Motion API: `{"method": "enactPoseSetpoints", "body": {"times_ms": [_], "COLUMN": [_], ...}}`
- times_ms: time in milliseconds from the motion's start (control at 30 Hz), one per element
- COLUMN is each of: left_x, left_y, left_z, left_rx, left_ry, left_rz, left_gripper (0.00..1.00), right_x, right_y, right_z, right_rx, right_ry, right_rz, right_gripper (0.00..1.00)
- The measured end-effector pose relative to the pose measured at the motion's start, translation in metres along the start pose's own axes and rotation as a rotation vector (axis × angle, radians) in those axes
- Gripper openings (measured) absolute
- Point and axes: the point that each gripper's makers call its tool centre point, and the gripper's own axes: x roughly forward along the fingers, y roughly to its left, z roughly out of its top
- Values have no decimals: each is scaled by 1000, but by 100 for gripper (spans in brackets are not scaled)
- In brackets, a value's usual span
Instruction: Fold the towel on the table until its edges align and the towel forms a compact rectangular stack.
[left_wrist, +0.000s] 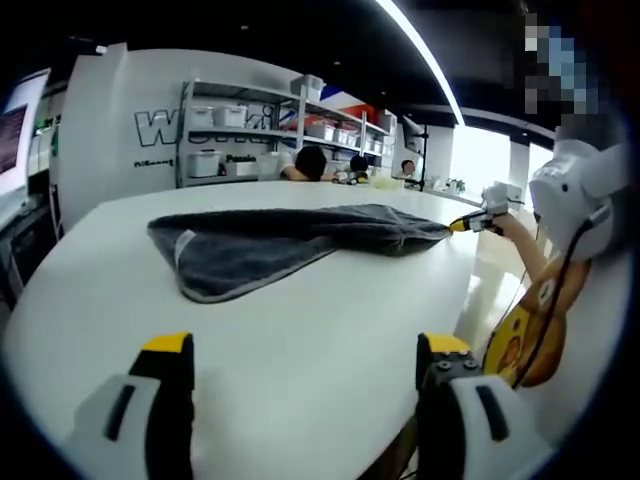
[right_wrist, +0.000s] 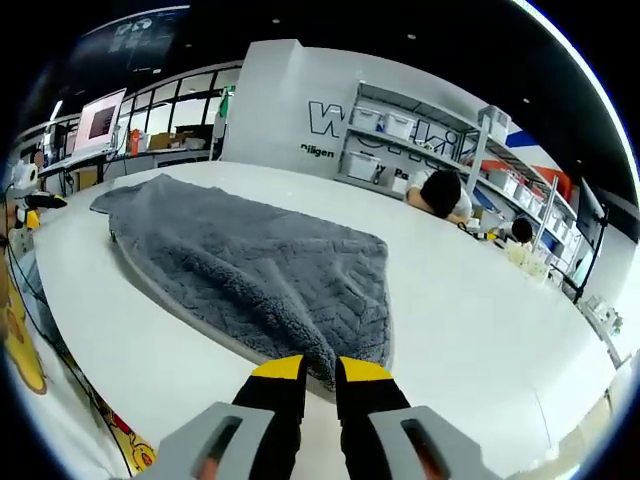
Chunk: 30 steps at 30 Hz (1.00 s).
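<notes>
Lying on the white counter (left_wrist: 300, 400): one grey towel (left_wrist: 270, 245), already doubled over itself, pulled out to a point at one corner.

Right gripper (right_wrist: 320, 375): fingers (right_wrist: 275, 385) pressed nearly together on that corner of the towel, pinching its edge low against the counter. It can also be seen from the left gripper view, at the far tip of the towel (left_wrist: 470, 224), with the person's arm behind it.

Left gripper (left_wrist: 305, 350): fingers (left_wrist: 170, 375) spread wide, holding nothing, well apart from the towel and hovering over bare counter near its edge.

Background: shelves (left_wrist: 250, 130) with bins, seated people at the far side (not part of the task).

Hazards, as judged:
- Only one corner is held; pulling it across would drag the whole towel and skew the fold, since nothing pins the opposite end.
- The grip is on the very tip of the corner; thick pile may slip out under tension.
- The layers are not square now, so folding before the edges are straightened would give a lopsided stack.
- The held corner lies near the counter's edge; a loose release could let it hang over.
</notes>
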Motion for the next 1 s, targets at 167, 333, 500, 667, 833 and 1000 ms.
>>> {"method": "enactPoseSetpoints", "body": {"times_ms": [167, 333, 500, 667, 833, 1000], "left_x": [0, 3, 5, 5, 4, 4], "left_y": [1, 0, -1, -1, 0, -1], "left_z": [0, 0, 0, 0, 0, 0], "left_rx": [-2, -1, 1, 0, -2, -1], "left_ry": [-1, 3, 3, 4, 5, 8], "left_rz": [3, -5, -12, -11, -9, -9], "left_gripper": [97, 97, 97, 97, 97, 97], "right_x": [-11, -18, -23, -25, -26, -29], "right_y": [25, 42, 58, 64, 68, 77], "right_z": [14, 24, 35, 38, 40, 41], "right_rx": [-4, -19, -22, -14, -7, 2], "right_ry": [-51, -79, -115, -132, -143, -167], "right_rz": [34, 58, 87, 105, 115, 130], "right_gripper": [16, 21, 29, 40, 52, 64]}}
